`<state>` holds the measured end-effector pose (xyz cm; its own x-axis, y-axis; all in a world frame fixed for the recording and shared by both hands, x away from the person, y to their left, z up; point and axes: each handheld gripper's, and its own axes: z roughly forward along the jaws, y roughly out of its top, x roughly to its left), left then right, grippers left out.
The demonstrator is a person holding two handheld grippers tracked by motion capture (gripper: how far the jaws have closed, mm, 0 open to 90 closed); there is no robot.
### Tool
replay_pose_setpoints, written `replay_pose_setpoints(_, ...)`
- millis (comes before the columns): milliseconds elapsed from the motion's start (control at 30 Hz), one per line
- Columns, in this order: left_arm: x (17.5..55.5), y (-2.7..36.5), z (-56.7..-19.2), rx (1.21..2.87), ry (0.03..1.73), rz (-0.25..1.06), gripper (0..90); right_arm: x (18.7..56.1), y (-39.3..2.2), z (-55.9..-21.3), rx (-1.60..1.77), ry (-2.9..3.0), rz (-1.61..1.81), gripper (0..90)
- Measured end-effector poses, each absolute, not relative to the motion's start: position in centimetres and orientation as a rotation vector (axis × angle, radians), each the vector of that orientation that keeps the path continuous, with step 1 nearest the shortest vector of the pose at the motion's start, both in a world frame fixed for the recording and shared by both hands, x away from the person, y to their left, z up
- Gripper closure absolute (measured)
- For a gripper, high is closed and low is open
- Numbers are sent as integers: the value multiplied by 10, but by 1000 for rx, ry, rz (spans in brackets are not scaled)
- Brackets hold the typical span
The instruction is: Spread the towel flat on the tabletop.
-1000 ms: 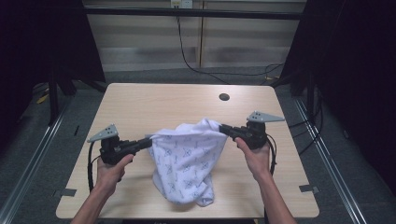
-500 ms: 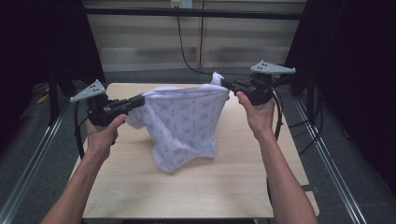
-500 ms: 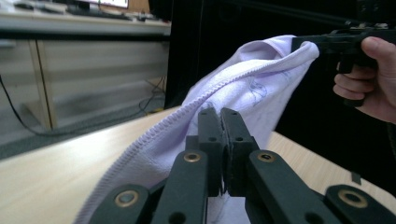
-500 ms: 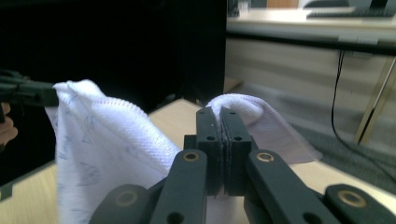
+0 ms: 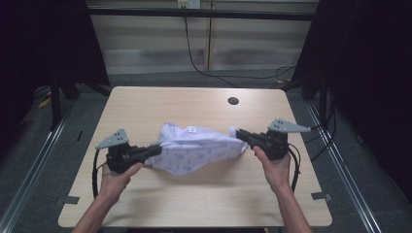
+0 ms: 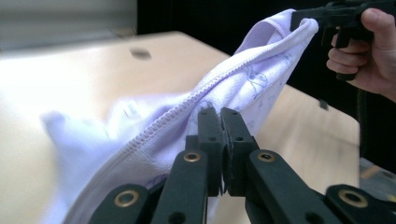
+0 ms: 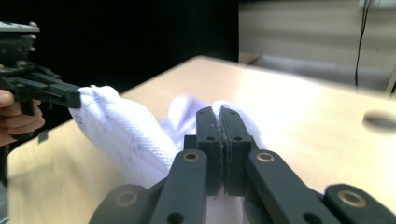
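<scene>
- Garment [image 5: 197, 148], a white piece with a faint bluish print, is now lying bunched on the tabletop [image 5: 194, 204] between my two hands, where half a second ago I was holding it lifted and hanging in the air as a stretched sheet.
- I am reading that as one shake or flip coming to its end: the cloth is coming down onto the wood, but it is landing crumpled rather than flat, so I am judging that the spreading is not done.
- Left gripper [image 5: 154, 149] is clenched on the near-left edge of the cloth; in the left gripper view its black jaws are pressing together with the ribbed hem running up just beside them.
- Right gripper [image 5: 241, 134] is likewise pinching the far-right corner, and the right gripper view is showing white fabric squeezed at the tips of its closed jaws.
- Both hands are sitting low and near the tabletop again, much as they were a second ago.
- I am failing to make out what kind of garment this is: a small label [image 5: 192, 129] is showing on top, but the folds are hiding the outline.
- Blur is softening the tabletop in both gripper views, and the underside of the heap is staying hidden from me.
</scene>
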<state>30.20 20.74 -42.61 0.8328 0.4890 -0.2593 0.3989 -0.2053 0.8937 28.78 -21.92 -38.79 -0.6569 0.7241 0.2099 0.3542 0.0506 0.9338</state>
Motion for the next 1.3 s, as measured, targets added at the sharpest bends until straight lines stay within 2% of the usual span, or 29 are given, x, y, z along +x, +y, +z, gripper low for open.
replay_pose_setpoints(233, 279, 202, -471, 1972, 687, 11, 879, 258, -224, -443, 1212, 2126, 1594, 876)
replay_pose_setpoints(400, 256, 211, -476, 2023, 665, -42, 860, 233, -223, -468, 1221, 2209, 1525, 850)
replay_pose_setpoints(500, 250, 219, -477, 2018, 664, -51, 796, 222, -224, -469, 1205, 2247, 1493, 790)
replay_pose_setpoints(567, 250, 225, -475, 1989, 680, -59, 700, 217, -225, -465, 1206, 2235, 1493, 727)
replay_pose_setpoints(667, 251, 238, -467, 1944, 696, -31, 621, 213, -230, -455, 1186, 2195, 1536, 655)
replay_pose_setpoints(867, 279, 239, -466, 1884, 777, 22, 563, 239, -222, -456, 1195, 2205, 1519, 566)
replay_pose_setpoints(1000, 305, 225, -461, 1867, 770, 52, 574, 271, -216, -462, 1238, 2186, 1497, 508)
replay_pose_setpoints(1133, 329, 201, -472, 1930, 764, 28, 578, 299, -210, -471, 1283, 2209, 1398, 462)
replay_pose_setpoints(1300, 331, 179, -495, 2057, 741, 12, 561, 312, -207, -485, 1302, 2263, 1315, 461)
